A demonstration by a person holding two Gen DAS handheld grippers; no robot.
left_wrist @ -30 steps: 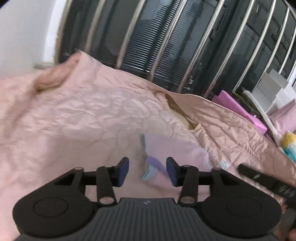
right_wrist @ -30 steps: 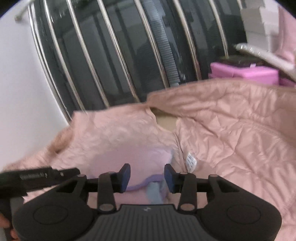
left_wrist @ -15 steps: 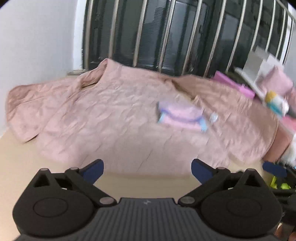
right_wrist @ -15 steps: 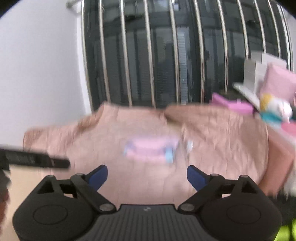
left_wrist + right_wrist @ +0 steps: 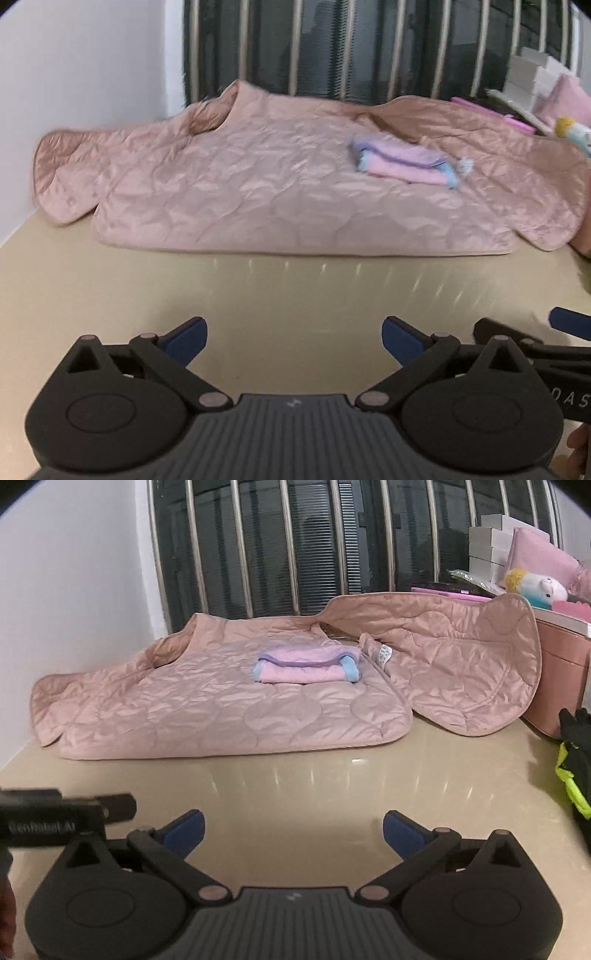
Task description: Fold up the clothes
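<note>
A small folded pink garment with blue and purple trim (image 5: pixel 402 166) (image 5: pixel 306 664) lies on a spread pink quilted jacket (image 5: pixel 258 177) (image 5: pixel 221 709) at the back of the beige table (image 5: pixel 295 288) (image 5: pixel 314 786). My left gripper (image 5: pixel 294 332) is open over bare tabletop, well short of the jacket's hem, with nothing between its fingers. My right gripper (image 5: pixel 293 825) hangs beside it over the table, its jaws opening wide and empty. One jacket front panel lies flipped open toward the right.
A barred window (image 5: pixel 295 542) stands behind the table and a white wall (image 5: pixel 74 572) on the left. A pink box (image 5: pixel 557 672), a plush toy (image 5: pixel 535 585) and stacked white boxes (image 5: pixel 491 546) crowd the right. A black and neon-yellow glove (image 5: pixel 576 760) sits at the right edge.
Both grippers have drawn back from the folded garment toward the table's front. Their jaws went from narrow to wide open, and the garment stays on the jacket.
</note>
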